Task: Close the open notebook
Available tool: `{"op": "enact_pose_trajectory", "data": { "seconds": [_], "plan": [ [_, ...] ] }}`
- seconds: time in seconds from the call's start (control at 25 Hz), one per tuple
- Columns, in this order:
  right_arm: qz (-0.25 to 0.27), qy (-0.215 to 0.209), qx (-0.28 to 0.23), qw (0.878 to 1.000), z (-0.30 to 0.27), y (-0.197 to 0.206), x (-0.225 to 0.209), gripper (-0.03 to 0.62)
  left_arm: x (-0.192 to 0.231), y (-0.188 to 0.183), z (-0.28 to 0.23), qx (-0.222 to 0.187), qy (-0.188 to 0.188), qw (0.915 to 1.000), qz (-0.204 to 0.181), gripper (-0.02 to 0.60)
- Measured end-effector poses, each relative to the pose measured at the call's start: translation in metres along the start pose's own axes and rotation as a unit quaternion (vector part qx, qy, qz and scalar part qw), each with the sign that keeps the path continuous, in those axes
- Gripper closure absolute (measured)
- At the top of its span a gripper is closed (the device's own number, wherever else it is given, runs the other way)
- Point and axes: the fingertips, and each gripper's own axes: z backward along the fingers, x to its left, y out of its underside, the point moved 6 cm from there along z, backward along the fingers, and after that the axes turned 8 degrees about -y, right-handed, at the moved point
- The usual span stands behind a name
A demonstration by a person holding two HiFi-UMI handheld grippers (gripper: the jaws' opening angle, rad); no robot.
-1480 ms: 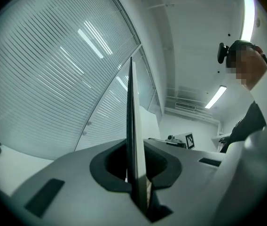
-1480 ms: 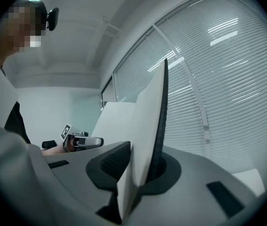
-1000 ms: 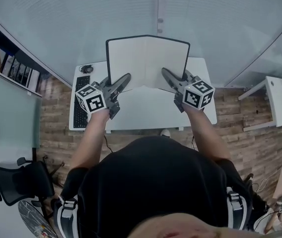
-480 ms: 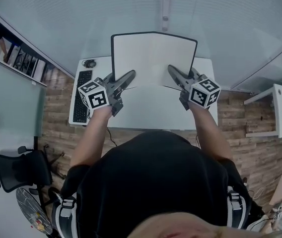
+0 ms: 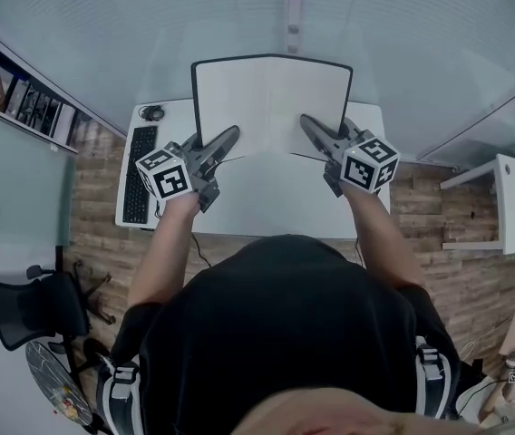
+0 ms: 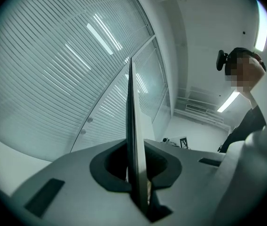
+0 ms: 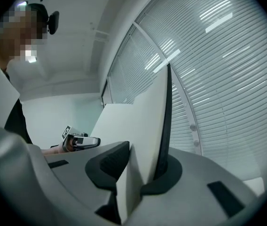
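Notebook [image 5: 271,98] open; left gripper [image 5: 232,133] jaws pinch its left half; right gripper [image 5: 306,121] jaws, just widened, hold right half.

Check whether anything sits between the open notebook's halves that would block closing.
Nothing loose: the notebook shows bare pages. Only the left gripper and right gripper, each gripping one half's lower edge, overlap the inner pages; the right's jaws have just been opening around its half.
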Motion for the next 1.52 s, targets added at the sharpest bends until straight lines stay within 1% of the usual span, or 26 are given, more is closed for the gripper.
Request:
{"op": "enact_pose_trajectory", "data": {
  "seconds": [0.12, 0.2, 0.32, 0.4, 0.52, 0.72, 0.88, 1.12, 1.2, 1.36, 1.52],
  "plan": [
    [-0.001, -0.002, 0.001, 1.000, -0.003, 0.000, 0.005, 0.502, 0.002, -0.003, 0.007, -0.003, 0.004, 1.0000, 0.006, 0.529],
    [-0.003, -0.006, 0.003, 1.000, -0.003, -0.001, -0.004, 0.500, 0.007, -0.005, -0.001, -0.007, 0.006, 0.9998, 0.016, 0.529],
    [-0.007, -0.014, 0.005, 1.000, 0.007, -0.013, -0.062, 0.497, 0.022, -0.014, -0.057, -0.010, 0.006, 0.9994, 0.031, 0.529],
    [-0.005, -0.017, 0.008, 1.000, 0.008, -0.020, -0.085, 0.497, 0.030, -0.019, -0.080, -0.011, 0.005, 0.9992, 0.039, 0.529],
    [0.001, -0.017, 0.007, 1.000, 0.006, -0.022, -0.084, 0.497, 0.033, -0.020, -0.078, -0.013, 0.010, 0.9990, 0.042, 0.529],
    [0.003, -0.016, 0.000, 1.000, 0.007, -0.024, -0.077, 0.496, 0.028, -0.022, -0.072, -0.018, 0.012, 0.9992, 0.034, 0.529],
    [0.019, -0.014, 0.002, 1.000, 0.007, -0.028, -0.075, 0.496, 0.027, -0.022, -0.072, -0.022, 0.011, 0.9993, 0.029, 0.529],
    [0.024, -0.014, -0.004, 1.000, 0.007, -0.032, -0.067, 0.496, 0.020, -0.024, -0.064, -0.034, 0.021, 0.9989, 0.024, 0.529],
    [0.022, -0.015, -0.004, 1.000, 0.012, -0.032, -0.078, 0.496, 0.020, -0.020, -0.077, -0.030, 0.018, 0.9990, 0.026, 0.529],
    [0.015, -0.017, -0.006, 1.000, 0.037, -0.036, -0.125, 0.497, 0.015, -0.014, -0.129, -0.024, 0.011, 0.9993, 0.026, 0.529],
    [0.013, -0.018, -0.007, 1.000, 0.038, -0.036, -0.128, 0.497, 0.013, -0.013, -0.131, -0.021, 0.010, 0.9994, 0.026, 0.529]
  ]
}}
